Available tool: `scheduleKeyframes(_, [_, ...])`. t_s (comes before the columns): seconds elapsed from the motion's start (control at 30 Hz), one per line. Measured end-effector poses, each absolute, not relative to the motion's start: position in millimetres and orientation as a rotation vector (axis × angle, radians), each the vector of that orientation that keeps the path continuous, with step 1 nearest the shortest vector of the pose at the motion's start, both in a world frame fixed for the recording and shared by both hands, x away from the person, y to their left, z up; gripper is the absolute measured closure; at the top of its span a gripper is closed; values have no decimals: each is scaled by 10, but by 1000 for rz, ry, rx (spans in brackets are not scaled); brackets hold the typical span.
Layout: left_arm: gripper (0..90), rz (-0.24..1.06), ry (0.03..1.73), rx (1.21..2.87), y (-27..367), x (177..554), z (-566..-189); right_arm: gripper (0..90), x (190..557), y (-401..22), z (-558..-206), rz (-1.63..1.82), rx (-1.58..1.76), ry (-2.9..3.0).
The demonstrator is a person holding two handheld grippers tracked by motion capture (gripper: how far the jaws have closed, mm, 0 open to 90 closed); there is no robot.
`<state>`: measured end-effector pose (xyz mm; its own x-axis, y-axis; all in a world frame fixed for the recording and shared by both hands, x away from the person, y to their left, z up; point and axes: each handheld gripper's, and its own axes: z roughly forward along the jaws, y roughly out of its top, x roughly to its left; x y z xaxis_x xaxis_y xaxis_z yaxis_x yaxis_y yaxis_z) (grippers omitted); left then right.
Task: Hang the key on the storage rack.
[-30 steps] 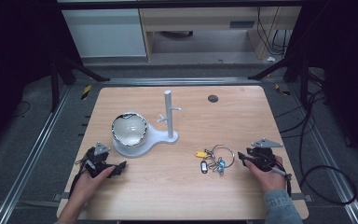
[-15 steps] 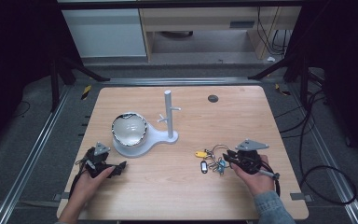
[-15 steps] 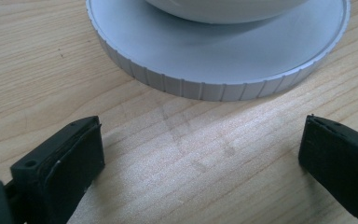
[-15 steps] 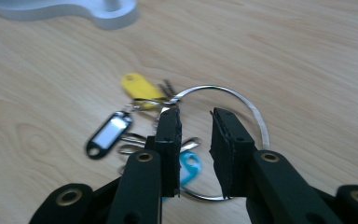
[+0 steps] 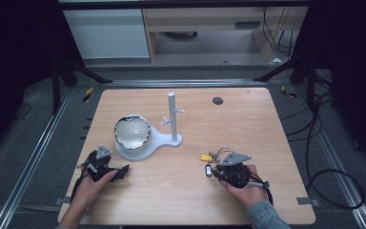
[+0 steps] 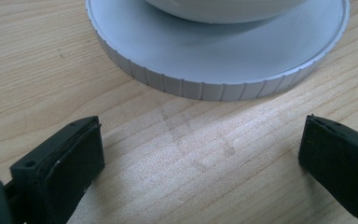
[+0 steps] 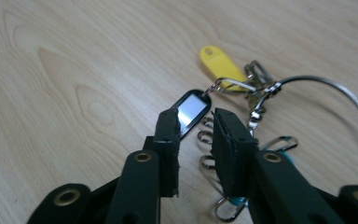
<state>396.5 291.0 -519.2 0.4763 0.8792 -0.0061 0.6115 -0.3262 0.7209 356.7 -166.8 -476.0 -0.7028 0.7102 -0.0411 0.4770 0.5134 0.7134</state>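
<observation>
metal key bunch (image 7: pixel 242 93) just ahead of right hand-held gripper (image 7: pixel 193 116) | jaws narrowed, seemingly pinching nothing

So on the table (image 5: pixel 267 124), the stand base (image 5: pixel 145 145) sits left of centre with a bowl (image 5: pixel 132 132) on its round end. The post (image 5: pixel 172 114) rises from the base's other end, right of the bowl. A small disc (image 5: pixel 218 100) lies well behind and to the right, near the far edge. The key bunch (image 5: pixel 212 160) lies on the tabletop in front of the post and a bit right. The right gripper (image 5: pixel 215 172) is at the near side of that bunch. The left gripper (image 5: pixel 124 169) rests just in front of the round base, well apart from the keys.
</observation>
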Motion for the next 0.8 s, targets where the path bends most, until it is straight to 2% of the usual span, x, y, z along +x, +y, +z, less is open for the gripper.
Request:
scheduleKeyframes(0.53, [0,516,1230,2054,2909,3964,-5193,775,3577,-1723,-4844,899,969,2501])
scheduleKeyframes(0.8, [0,518,1231,2059,2911,3976,-5190,788,3725,-1897,-4842,877,1060,2429])
